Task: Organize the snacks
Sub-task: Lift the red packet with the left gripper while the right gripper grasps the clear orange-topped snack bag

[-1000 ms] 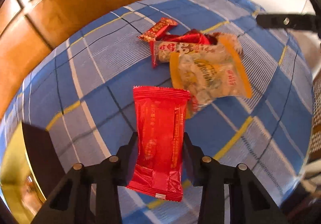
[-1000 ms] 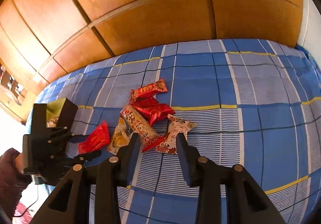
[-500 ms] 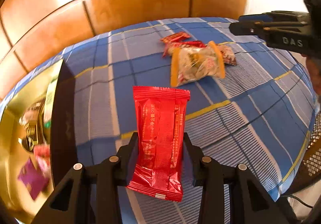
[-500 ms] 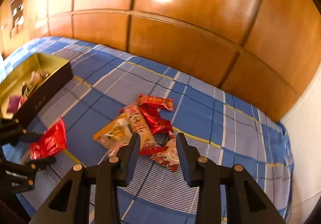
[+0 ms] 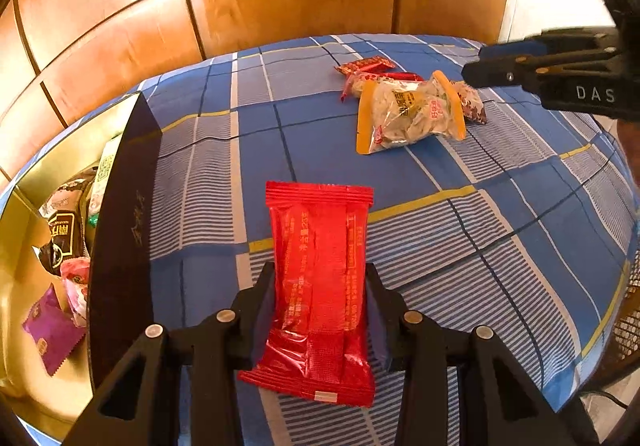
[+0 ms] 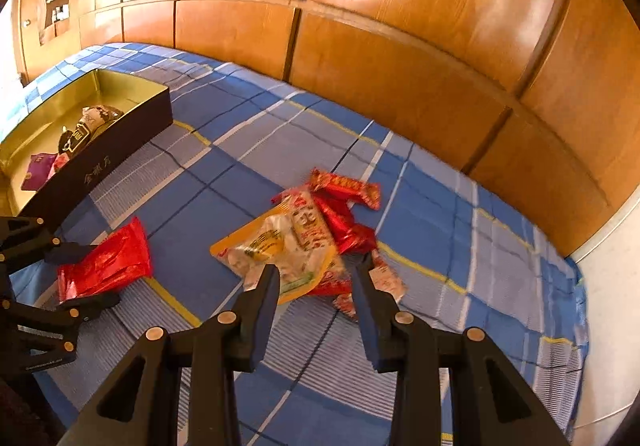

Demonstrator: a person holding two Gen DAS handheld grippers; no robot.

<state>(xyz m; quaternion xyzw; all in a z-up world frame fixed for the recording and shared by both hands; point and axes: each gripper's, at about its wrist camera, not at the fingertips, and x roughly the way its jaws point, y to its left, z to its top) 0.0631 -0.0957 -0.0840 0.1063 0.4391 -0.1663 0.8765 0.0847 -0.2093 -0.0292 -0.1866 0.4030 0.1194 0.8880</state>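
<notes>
Holding a red packet (image 5: 320,286), my left gripper (image 5: 320,278) has its jaws shut on the sides, above the blue bed (image 5: 500,246). My right gripper (image 6: 314,278) has its jaws partly open, nothing between them. Past them lies the snack pile (image 6: 304,234). Farther left sits the gold box (image 6: 52,114) with some snacks (image 6: 84,130) inside.

The letters "DAS" stand in white on the black body of the right gripper (image 5: 560,74) in the left wrist view. The dark outer wall of the gift box (image 6: 100,162) bears gold Chinese characters, too small to read surely. Print on the red snack packet (image 5: 318,278) and the yellow-edged snack bag (image 5: 408,112) is illegible.
</notes>
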